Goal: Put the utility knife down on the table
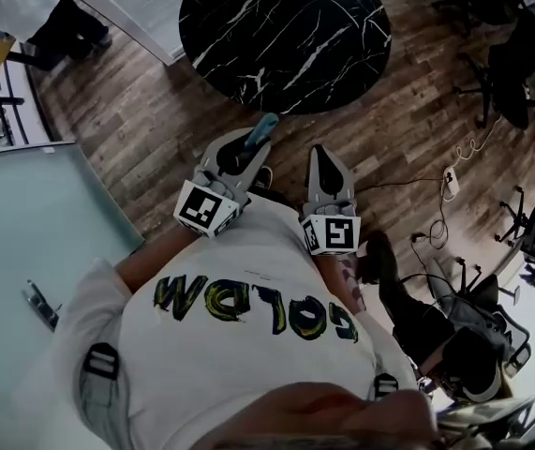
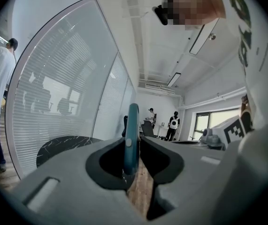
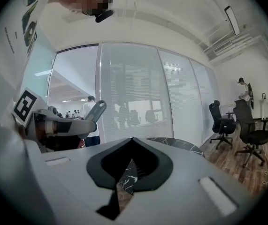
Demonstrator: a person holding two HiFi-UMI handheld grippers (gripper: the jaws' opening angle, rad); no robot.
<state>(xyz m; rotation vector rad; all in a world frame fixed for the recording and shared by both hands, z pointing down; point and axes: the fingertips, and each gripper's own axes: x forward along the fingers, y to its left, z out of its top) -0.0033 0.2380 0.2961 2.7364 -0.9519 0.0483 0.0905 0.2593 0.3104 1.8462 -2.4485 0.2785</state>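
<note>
One round black marble table [image 1: 286, 36] stands ahead, its near edge just beyond the two grippers, with bare wooden floor [image 1: 145, 129] on either side. The left gripper [image 1: 248, 146] clamps the single teal utility knife [image 1: 265, 127], which sticks out past its tips in the air, short of the table. The right gripper [image 1: 321, 155] is closed on nothing.

We see the utility knife [image 2: 132, 139] — thin and blue-green — pinched on its edge in the left gripper [image 1: 251, 146], one end poking out past the jaws. It is up in the air, near the round black counter [image 1: 286, 36] with white streaks.
</note>
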